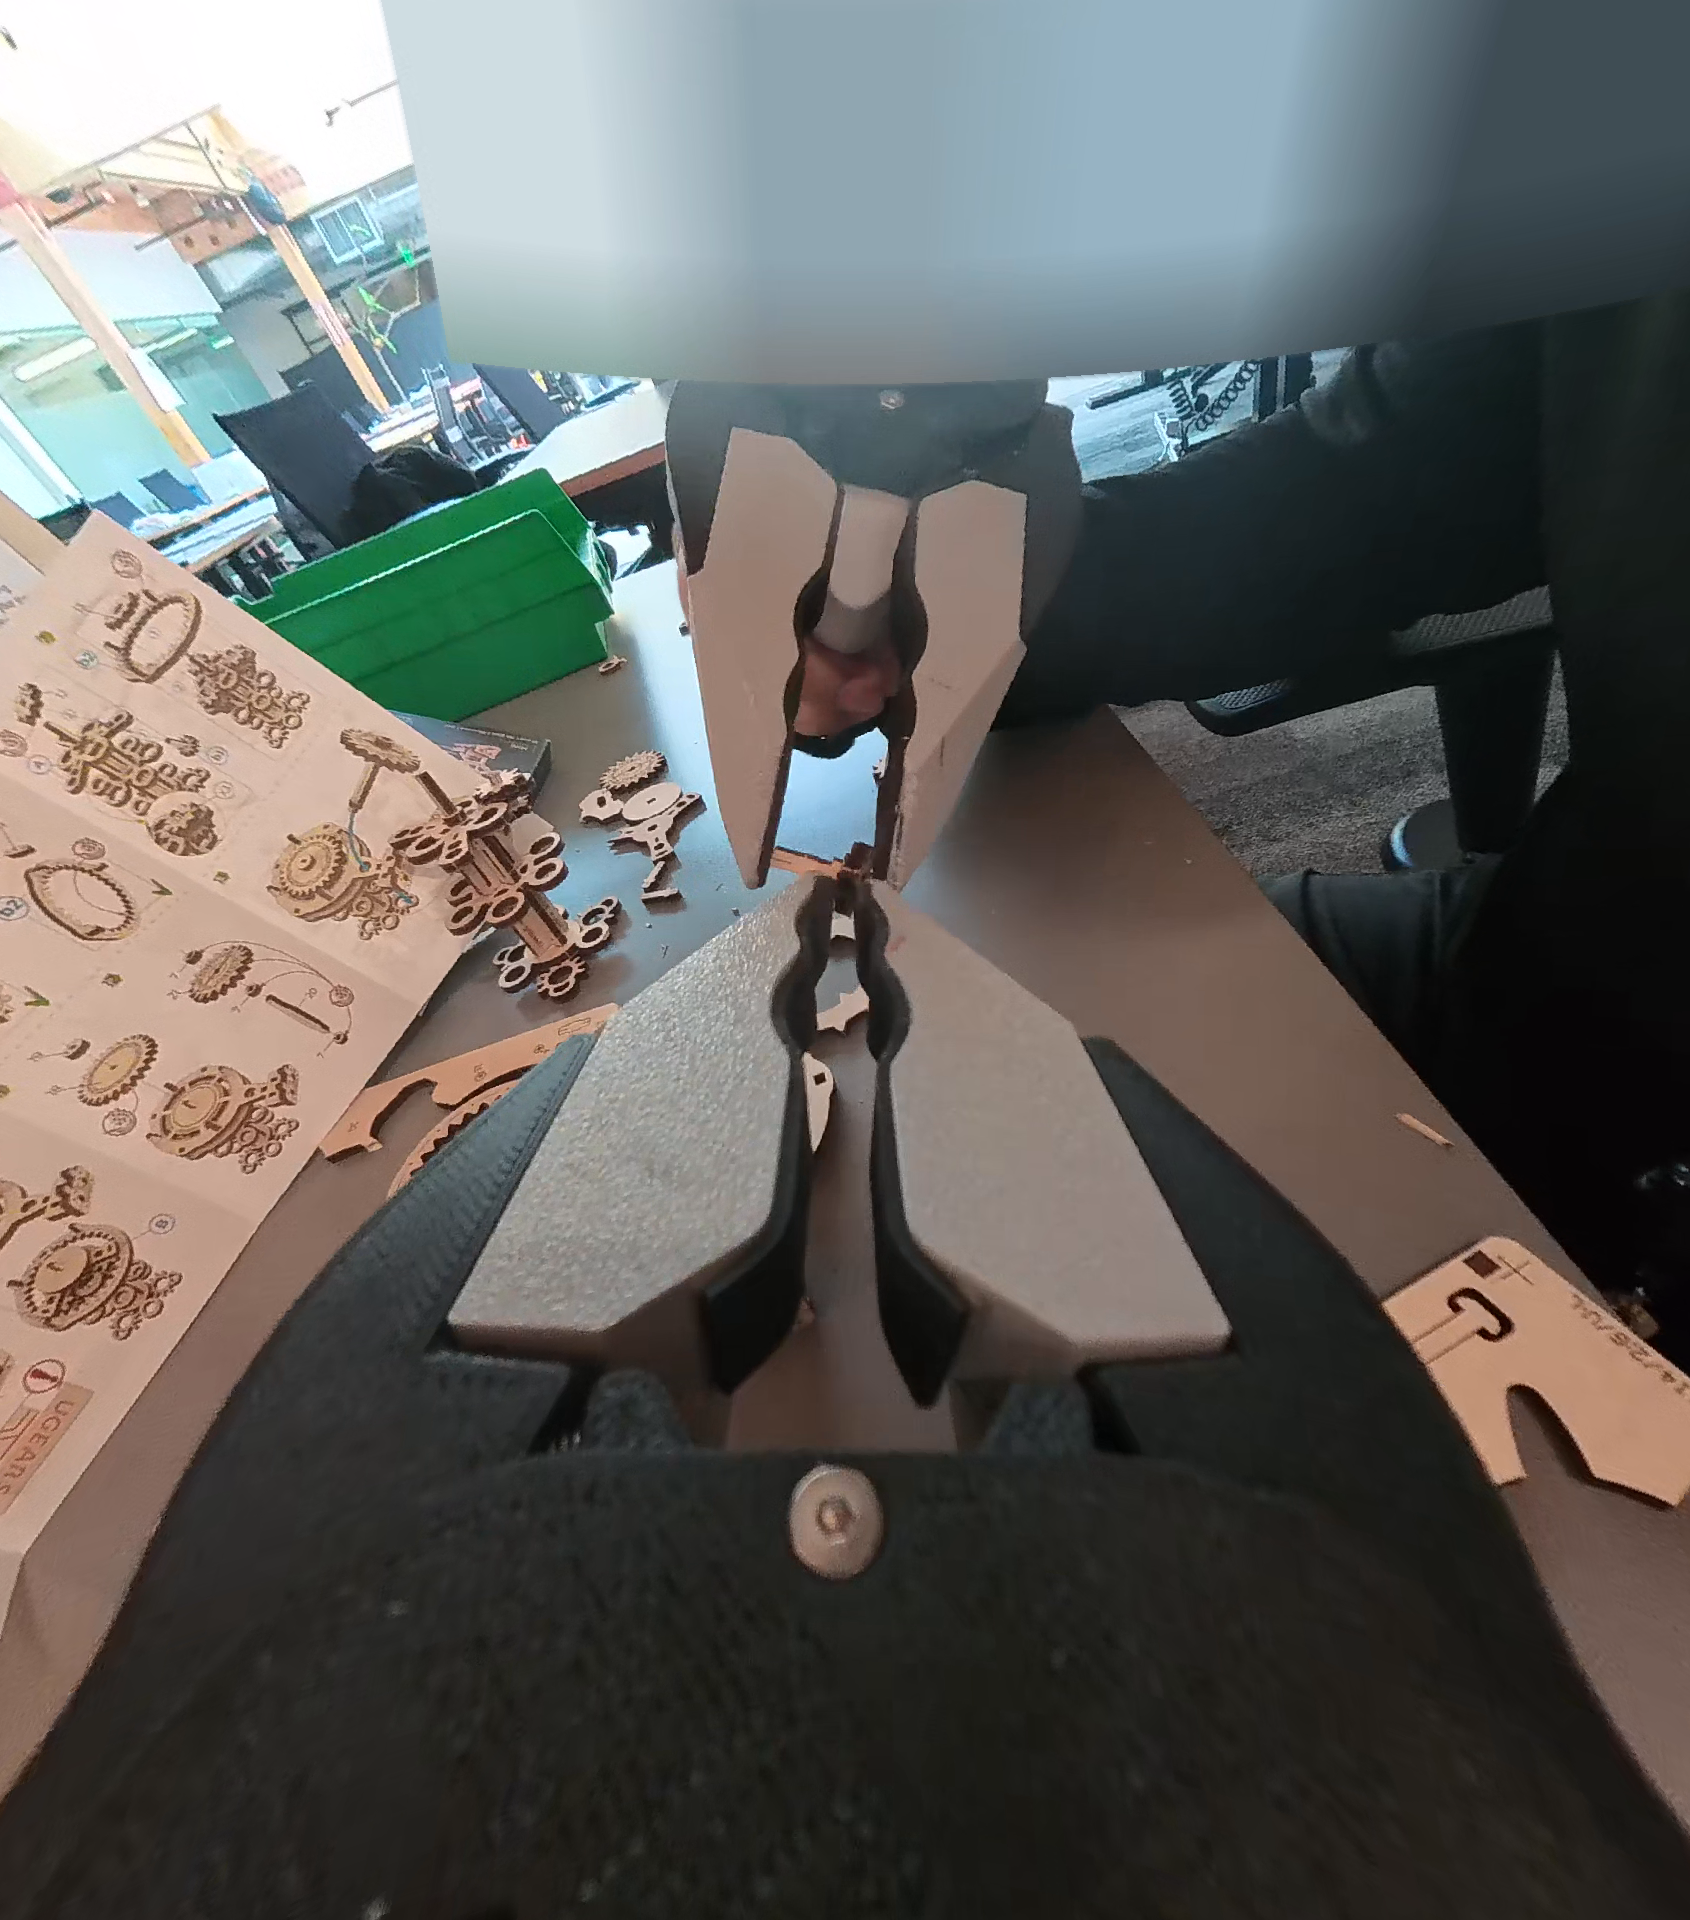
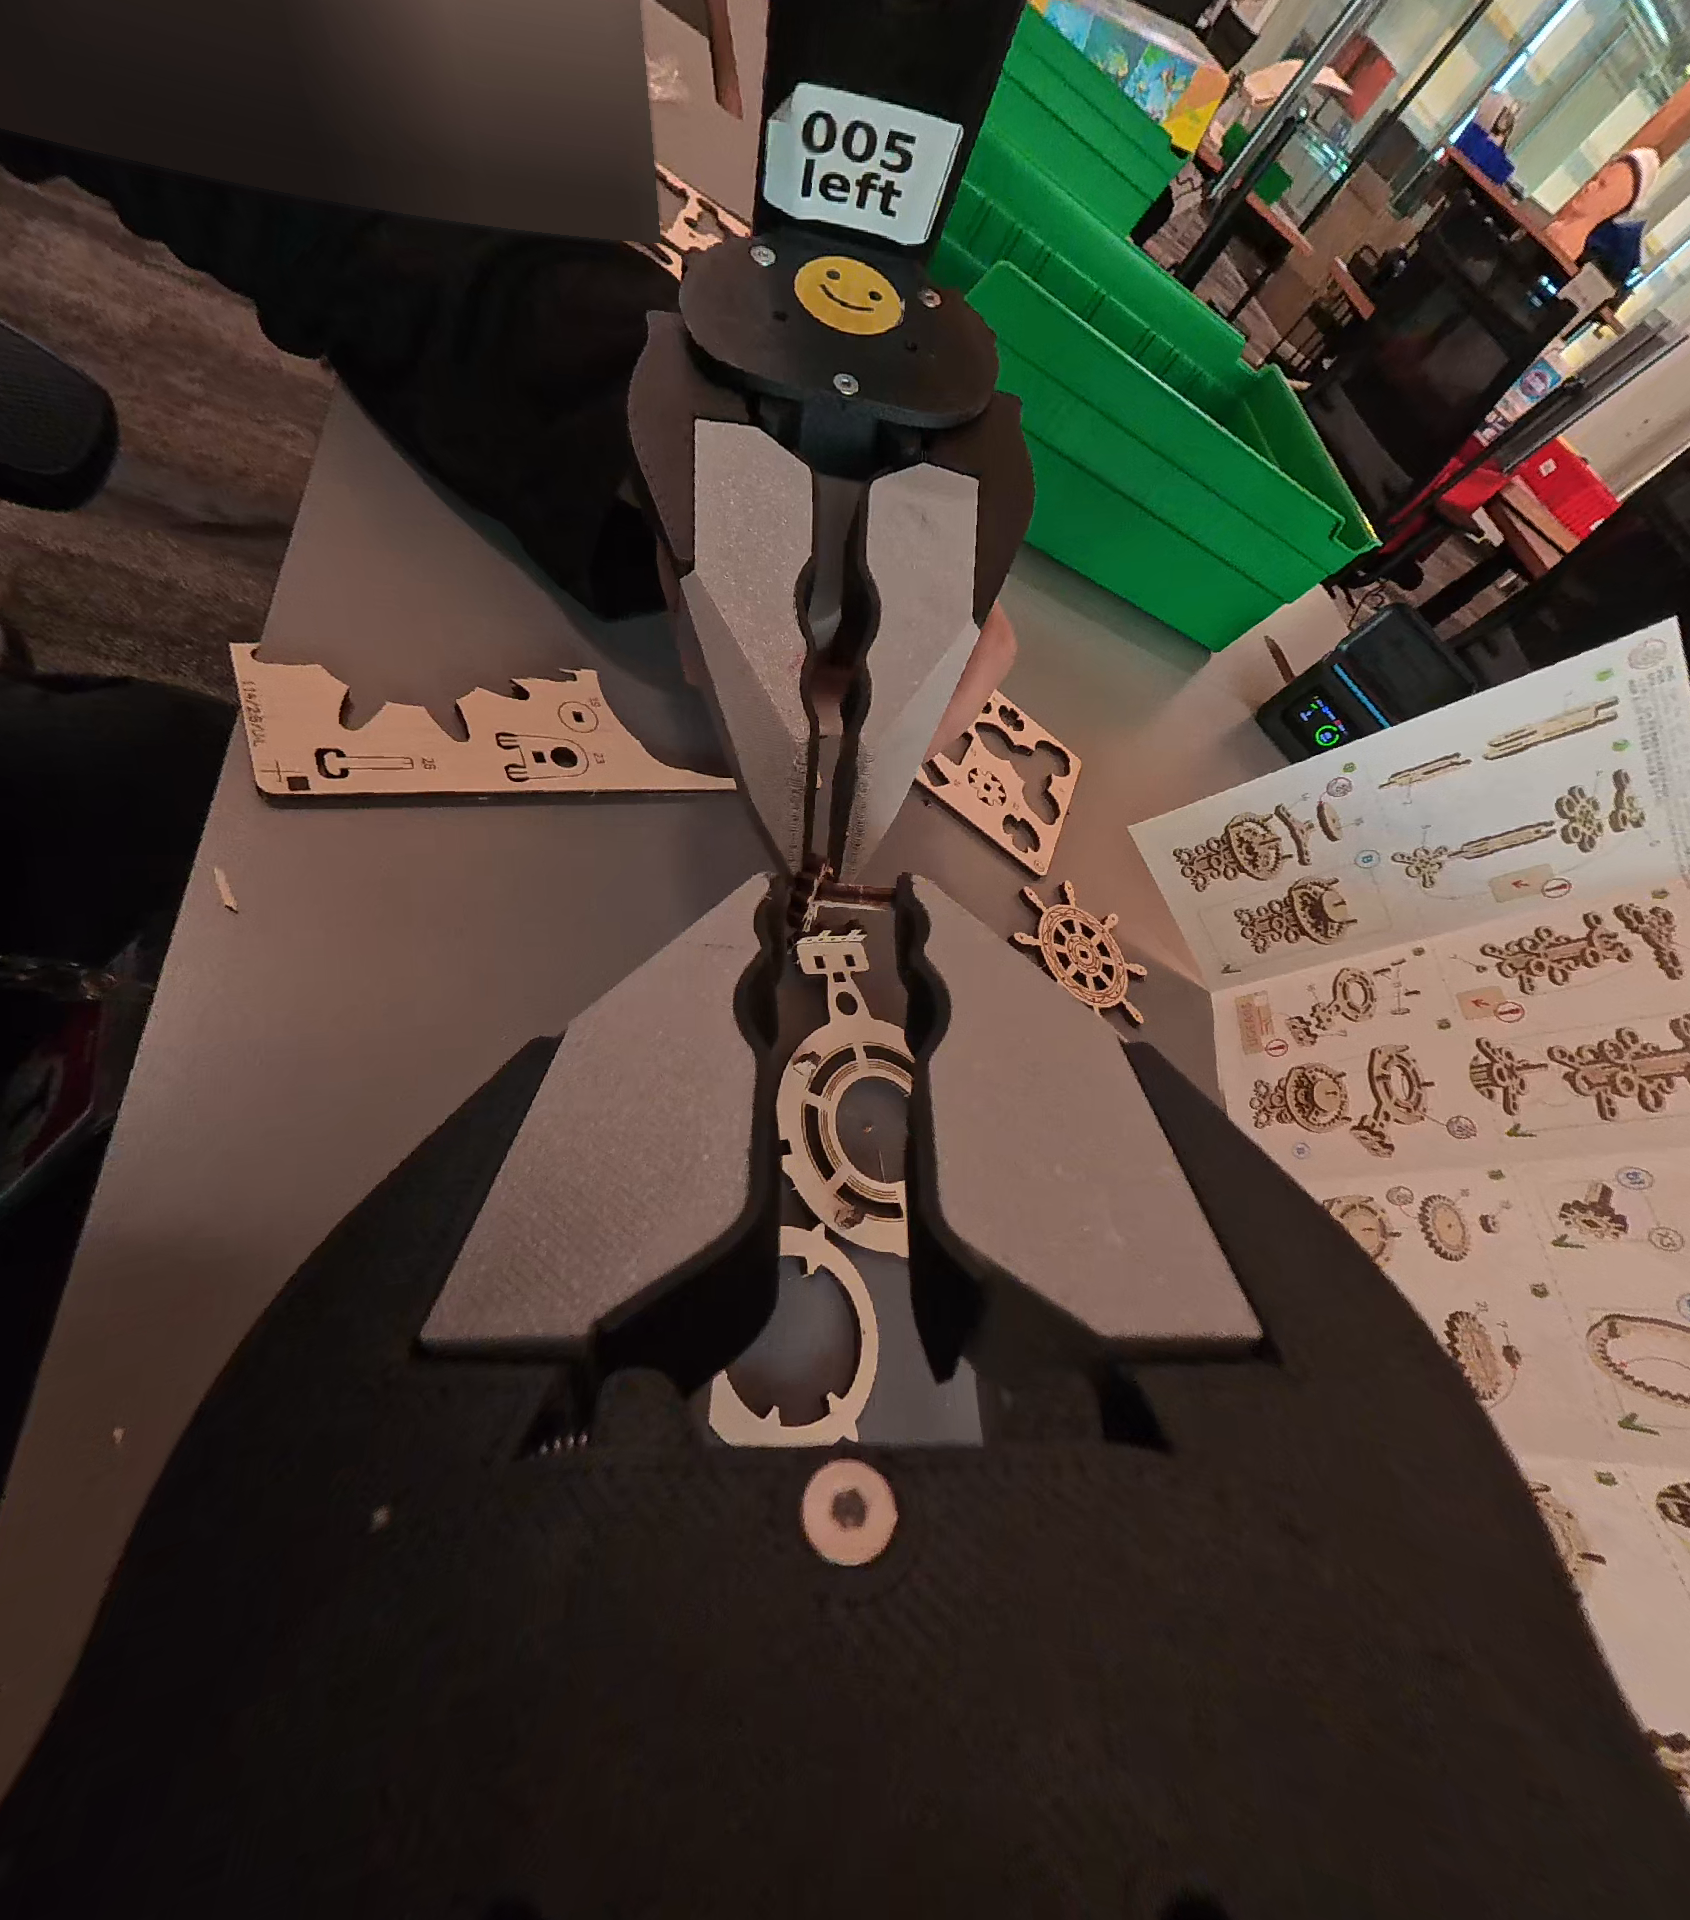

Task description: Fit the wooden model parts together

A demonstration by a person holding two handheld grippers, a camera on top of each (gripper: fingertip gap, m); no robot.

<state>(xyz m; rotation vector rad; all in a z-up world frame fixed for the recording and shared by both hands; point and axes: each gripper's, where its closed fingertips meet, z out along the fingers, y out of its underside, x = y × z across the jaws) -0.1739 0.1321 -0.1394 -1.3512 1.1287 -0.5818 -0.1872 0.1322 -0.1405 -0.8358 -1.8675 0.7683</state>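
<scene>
My left gripper [image 1: 841, 899] and my right gripper [image 1: 825, 873] meet tip to tip above the grey table [image 1: 1132, 935]. The left jaws are almost closed on a small thin wooden part [image 1: 851, 871], seen edge-on. The right jaws stand a little wider and grip a small flat wooden piece [image 1: 815, 859] that spans them. In the right wrist view my right gripper [image 2: 839, 896] holds that flat piece [image 2: 862, 891]. The left gripper [image 2: 820, 857] comes down from above, and its small part touches the piece. A wooden ring part with a stem [image 2: 851, 1122] lies on the table under my right fingers.
An unfolded instruction sheet [image 1: 145, 935] lies on one side, with a part-built wooden model [image 1: 508, 883] and loose gears [image 1: 643, 810] beside it. Green bins [image 2: 1132, 436] stand behind. Cut-out plywood sheets [image 2: 467, 743] and a wooden ship's wheel [image 2: 1080, 951] lie nearby. The table edge [image 1: 1340, 1039] is close. My left and right fingertips are right by each other. The part-built wooden model [image 1: 508, 883] sits 15 centimetres or so from the ends of my right fingers.
</scene>
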